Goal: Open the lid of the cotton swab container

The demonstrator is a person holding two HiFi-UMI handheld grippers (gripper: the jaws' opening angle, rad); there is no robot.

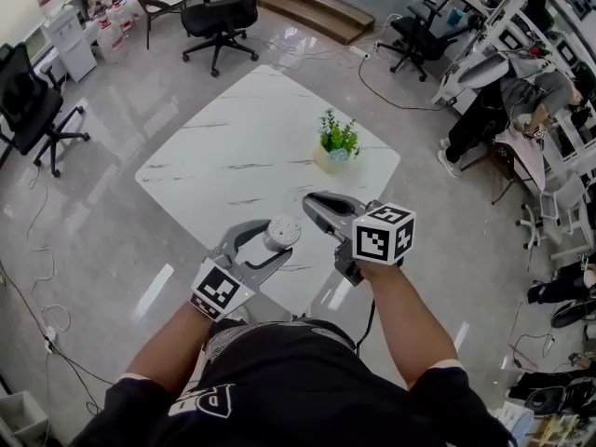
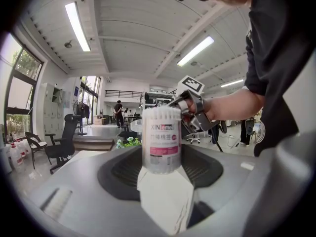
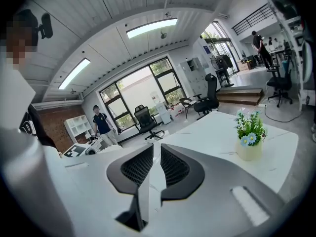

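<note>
The left gripper (image 1: 279, 243) has its jaws spread to the width of the cotton swab container (image 2: 160, 142) and clamps it by the lower part of the body. The container stands upright between the jaws, with its top rising clear above them. That low grip looks deliberate: it steadies the container in the air and leaves the upper end free for the other tool. The white swab tips crowd the top. Whether a clear lid still covers them cannot be told from these views.

The right gripper (image 1: 315, 208) hangs just beside the container's top, on the side away from the left gripper's handle. Its jaws are drawn almost together, with only a thin slit between them and nothing in that slit. So narrow a setting probably suits pinching or prying a thin lid edge rather than grasping the body.

Both grippers hover above the near edge of the table (image 1: 233, 138), and the potted plant (image 1: 337, 142) stands well beyond the right gripper's tips.
</note>
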